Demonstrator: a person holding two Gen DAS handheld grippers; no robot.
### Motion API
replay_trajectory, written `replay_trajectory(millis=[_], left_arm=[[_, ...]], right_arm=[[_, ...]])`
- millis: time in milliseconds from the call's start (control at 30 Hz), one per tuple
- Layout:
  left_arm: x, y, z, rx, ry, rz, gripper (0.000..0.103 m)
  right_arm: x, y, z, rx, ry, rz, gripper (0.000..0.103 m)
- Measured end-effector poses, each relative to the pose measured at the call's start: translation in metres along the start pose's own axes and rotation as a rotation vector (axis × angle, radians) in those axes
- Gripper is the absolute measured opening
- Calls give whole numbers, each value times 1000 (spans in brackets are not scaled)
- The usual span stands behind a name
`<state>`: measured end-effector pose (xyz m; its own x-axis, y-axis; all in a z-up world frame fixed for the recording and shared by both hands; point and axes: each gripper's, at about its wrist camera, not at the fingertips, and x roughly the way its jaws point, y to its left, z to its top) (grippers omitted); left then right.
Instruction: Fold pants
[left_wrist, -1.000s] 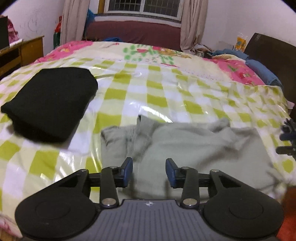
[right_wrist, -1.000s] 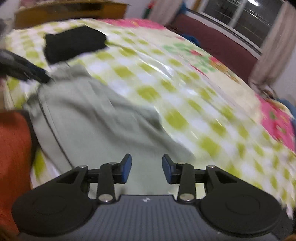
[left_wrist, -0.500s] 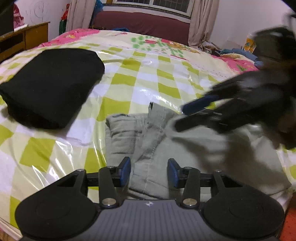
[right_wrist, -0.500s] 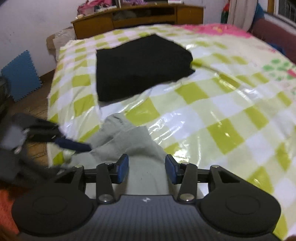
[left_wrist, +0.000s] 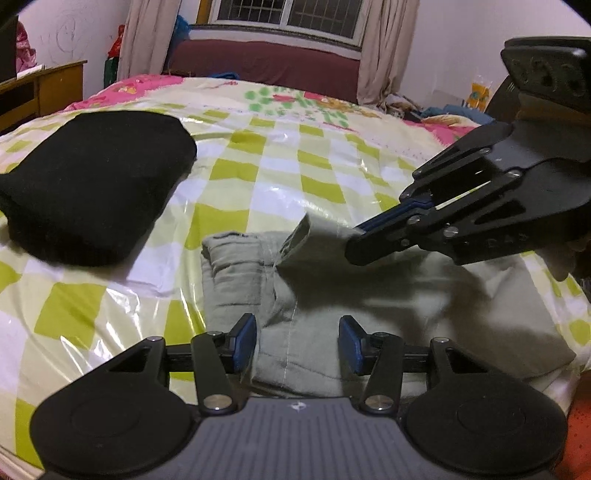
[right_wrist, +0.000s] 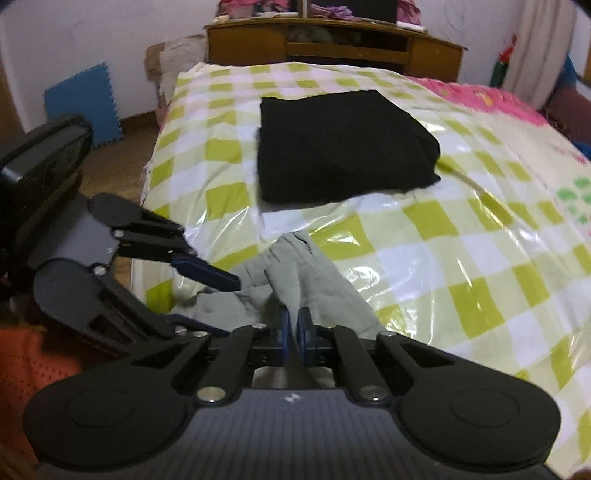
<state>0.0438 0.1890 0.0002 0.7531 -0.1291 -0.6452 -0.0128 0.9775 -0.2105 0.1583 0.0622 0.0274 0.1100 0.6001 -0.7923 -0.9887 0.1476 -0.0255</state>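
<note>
Right gripper (right_wrist: 291, 332) is sitting pinched nearly shut on a raised fold of the grey pants (left_wrist: 369, 295), at the far edge of the bundle, nearest the black folded garment (left_wrist: 92, 184). Left gripper (left_wrist: 297, 343) is opening, about half wide, its fingers (left_wrist: 243, 338) straddling the pants' near edge with nothing gripped. The pants are lying bunched on the green-checked bedspread (left_wrist: 280, 162), just this side of the black garment, long axis running across the left wrist view. Right is the nearer hand; judging by this, the next fold is hinging on its pinch.
</note>
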Motion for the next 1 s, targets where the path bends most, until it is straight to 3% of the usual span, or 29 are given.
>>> replay_trajectory(millis=[133,267,333,367,467,533,600,667,800,900,1000], left_arm=[[7,-4,2,34,-6,12,63],[7,-7,3,41,-8,12,63],[5,-6,2,31,-9,8,63],[5,-5,2,23,-6,5,63],[7,-6,2,22,-4,3,63],[8,-7,3,23,-2,0,63],[8,-7,2,23,2,-2,63],[9,-7,2,25,6,2,63],[2,-6,4,10,-12,-4,63],[-5,-4,4,-8,-48,-15,63],[-2,-3,3,-16,-59,-14,69]], right_arm=[[16,-2,4,-45,44,-28,7],[28,-15,2,-12,68,-42,20],[30,-26,-3,37,77,-40,32],[34,-33,-6,68,96,-32,40],[43,-48,-12,164,116,64,41],[49,-51,-13,195,121,104,37],[55,-53,-12,207,128,109,17],[51,-54,-9,230,115,110,7],[19,-30,2,138,34,136,6],[4,-3,13,5,28,159,5],[4,2,17,-51,25,163,5]])
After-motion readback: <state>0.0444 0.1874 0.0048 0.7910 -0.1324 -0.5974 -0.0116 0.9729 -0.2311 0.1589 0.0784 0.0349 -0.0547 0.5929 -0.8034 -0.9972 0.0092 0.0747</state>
